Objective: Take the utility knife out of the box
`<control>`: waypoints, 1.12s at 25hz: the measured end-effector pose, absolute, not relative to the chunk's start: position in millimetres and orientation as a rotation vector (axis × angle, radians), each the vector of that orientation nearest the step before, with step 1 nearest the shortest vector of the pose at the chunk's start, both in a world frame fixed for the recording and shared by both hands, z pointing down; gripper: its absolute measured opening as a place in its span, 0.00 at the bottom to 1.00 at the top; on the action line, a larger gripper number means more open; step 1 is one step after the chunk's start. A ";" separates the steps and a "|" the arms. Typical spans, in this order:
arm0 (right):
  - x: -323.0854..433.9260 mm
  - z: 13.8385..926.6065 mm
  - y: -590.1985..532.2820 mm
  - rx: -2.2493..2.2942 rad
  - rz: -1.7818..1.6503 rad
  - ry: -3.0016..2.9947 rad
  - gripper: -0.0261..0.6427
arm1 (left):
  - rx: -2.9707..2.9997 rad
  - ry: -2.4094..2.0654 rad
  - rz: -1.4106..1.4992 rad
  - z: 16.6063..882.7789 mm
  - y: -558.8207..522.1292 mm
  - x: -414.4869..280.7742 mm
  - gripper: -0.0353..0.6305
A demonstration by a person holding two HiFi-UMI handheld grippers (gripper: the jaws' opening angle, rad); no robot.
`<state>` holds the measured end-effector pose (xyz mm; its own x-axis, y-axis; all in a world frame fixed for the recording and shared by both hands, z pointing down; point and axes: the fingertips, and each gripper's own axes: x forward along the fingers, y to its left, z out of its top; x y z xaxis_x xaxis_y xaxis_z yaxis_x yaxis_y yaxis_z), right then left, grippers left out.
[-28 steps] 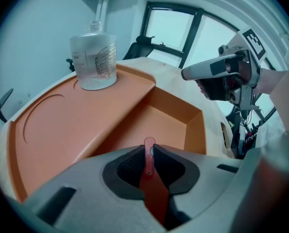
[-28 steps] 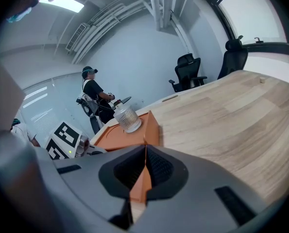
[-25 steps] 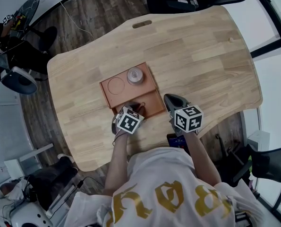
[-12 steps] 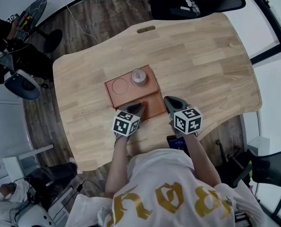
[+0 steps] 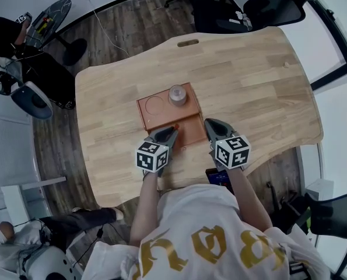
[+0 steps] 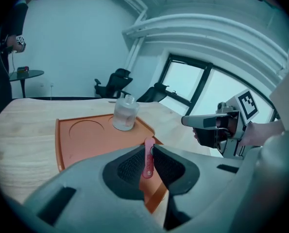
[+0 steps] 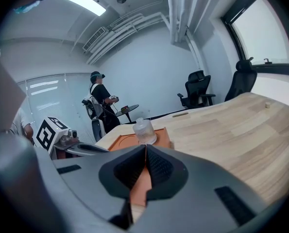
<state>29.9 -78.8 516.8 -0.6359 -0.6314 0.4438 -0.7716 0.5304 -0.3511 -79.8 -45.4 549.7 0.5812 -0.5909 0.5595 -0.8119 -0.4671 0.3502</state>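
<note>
A slim red utility knife (image 6: pixel 148 158) stands upright between the pads of my left gripper (image 6: pixel 149 152), which is shut on it. In the head view the knife's red tip (image 5: pixel 175 126) shows at the left gripper (image 5: pixel 168 133), above the near edge of the orange box (image 5: pixel 156 116). The box (image 6: pixel 86 140) lies below and ahead of the knife. My right gripper (image 5: pixel 211 125) hovers just right of the box, jaws shut with nothing between them (image 7: pixel 145 152). It also shows from the side in the left gripper view (image 6: pixel 187 122).
A clear lidded jar (image 5: pixel 178 95) stands in the box's far right corner, beside a round recess (image 5: pixel 154 104). The wooden table (image 5: pixel 255 80) spreads right and far. A dark phone (image 5: pixel 218 177) lies at the near edge. Office chairs (image 5: pixel 272 2) and a standing person (image 7: pixel 99 101) are beyond.
My left gripper has risen out of the box's near compartment with the red knife in it and rolled. The right gripper has lifted slightly.
</note>
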 end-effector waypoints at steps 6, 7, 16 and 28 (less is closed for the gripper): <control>24.2 508.0 -69.6 1.161 0.751 -2.537 0.06 | 2.212 -1.203 0.390 531.2 -39.0 -90.0 0.14; 22.9 506.6 -68.2 1.154 0.746 -2.540 0.06 | 2.216 -1.215 0.379 528.4 -38.0 -91.3 0.14; 8.4 485.6 -62.3 1.097 0.621 -2.575 0.06 | 2.251 -1.300 0.254 487.5 -31.1 -100.9 0.14; -2.7 446.7 -51.3 1.167 0.495 -2.675 0.06 | 2.331 -1.439 0.159 436.2 -15.4 -115.4 0.14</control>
<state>-2.7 -51.3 446.7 -0.6755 -0.6764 0.2935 -0.7367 0.6365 -0.2286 -115.4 -15.4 436.2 0.4647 -0.8339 0.2977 -0.8788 -0.3930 0.2706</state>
